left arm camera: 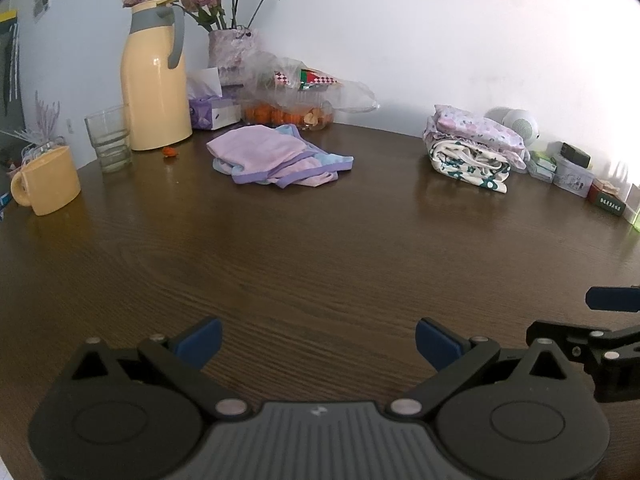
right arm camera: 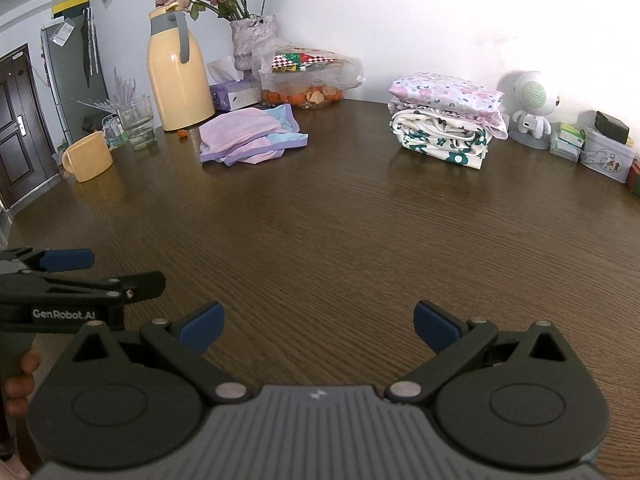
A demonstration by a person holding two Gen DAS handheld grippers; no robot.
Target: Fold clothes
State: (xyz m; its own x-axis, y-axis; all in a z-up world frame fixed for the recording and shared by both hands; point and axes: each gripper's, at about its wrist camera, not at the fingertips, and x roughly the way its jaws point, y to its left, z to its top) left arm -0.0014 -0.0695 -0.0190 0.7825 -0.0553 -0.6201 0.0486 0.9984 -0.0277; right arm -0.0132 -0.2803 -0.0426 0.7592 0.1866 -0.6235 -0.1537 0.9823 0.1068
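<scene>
Lying crumpled beside the jug [left arm camera: 154, 76], the garment [left arm camera: 276, 156] sits ahead-left of both grippers [left arm camera: 318, 342] [right arm camera: 318, 326], fingers spread empty; left probably nearer.

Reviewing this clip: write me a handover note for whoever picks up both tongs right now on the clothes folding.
Left tongs: open, holding nothing, over bare table near the front edge.
Right tongs: open, holding nothing, beside the left.
Things: a crumpled pink and blue garment lies loose at the back of the wooden table, in front of the yellow jug. Two folded floral pieces sit stacked to the right.
Done: the stack looks folded.
Left: reach the pink and blue garment, spread it flat, fold it, probably add it to the stack.
</scene>
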